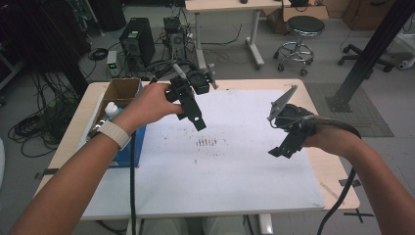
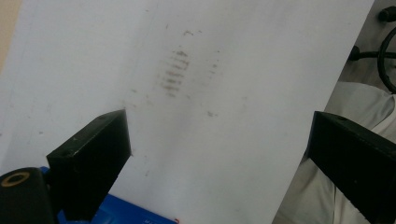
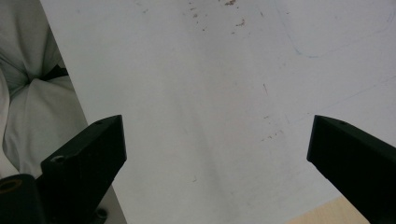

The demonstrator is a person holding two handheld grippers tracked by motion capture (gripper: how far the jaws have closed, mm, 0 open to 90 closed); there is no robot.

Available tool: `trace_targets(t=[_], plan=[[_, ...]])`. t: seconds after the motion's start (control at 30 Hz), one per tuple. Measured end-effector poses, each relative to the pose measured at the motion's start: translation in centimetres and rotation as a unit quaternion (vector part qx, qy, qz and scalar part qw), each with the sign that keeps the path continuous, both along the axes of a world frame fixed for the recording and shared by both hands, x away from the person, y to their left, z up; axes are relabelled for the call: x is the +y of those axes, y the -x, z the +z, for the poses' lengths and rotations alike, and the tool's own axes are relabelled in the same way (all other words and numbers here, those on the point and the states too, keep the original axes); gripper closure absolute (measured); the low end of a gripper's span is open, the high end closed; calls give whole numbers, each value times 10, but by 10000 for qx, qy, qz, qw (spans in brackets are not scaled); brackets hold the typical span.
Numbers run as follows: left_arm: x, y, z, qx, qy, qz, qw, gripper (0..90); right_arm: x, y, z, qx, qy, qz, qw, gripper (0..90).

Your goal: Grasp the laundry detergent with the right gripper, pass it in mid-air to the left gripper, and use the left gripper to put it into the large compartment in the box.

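Your left gripper (image 1: 192, 108) hangs above the far left part of the white board (image 1: 235, 186), jaws spread wide with nothing between them. Your right gripper (image 1: 286, 142) hangs above the board's right side, jaws also wide apart and holding nothing. The 2 are well apart. A patch of dark smudges (image 1: 206, 142) marks the board between them. At the table's (image 1: 337, 176) left edge, a cardboard box (image 1: 120, 90) sits beside a blue box (image 1: 137, 144), with a white-capped bottle (image 1: 111, 109) there too.
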State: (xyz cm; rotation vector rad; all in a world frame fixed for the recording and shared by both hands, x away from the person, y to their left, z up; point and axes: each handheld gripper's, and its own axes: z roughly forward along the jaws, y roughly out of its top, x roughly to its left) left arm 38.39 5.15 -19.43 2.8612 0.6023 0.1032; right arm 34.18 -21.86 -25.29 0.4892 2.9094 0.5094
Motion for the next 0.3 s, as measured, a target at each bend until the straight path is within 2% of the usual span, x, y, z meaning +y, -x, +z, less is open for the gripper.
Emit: trace_targets(t=[0.3], plan=[[0, -1, 0, 12, 11, 11, 10000, 70, 0, 0, -1, -2, -13, -3, 10000, 44]])
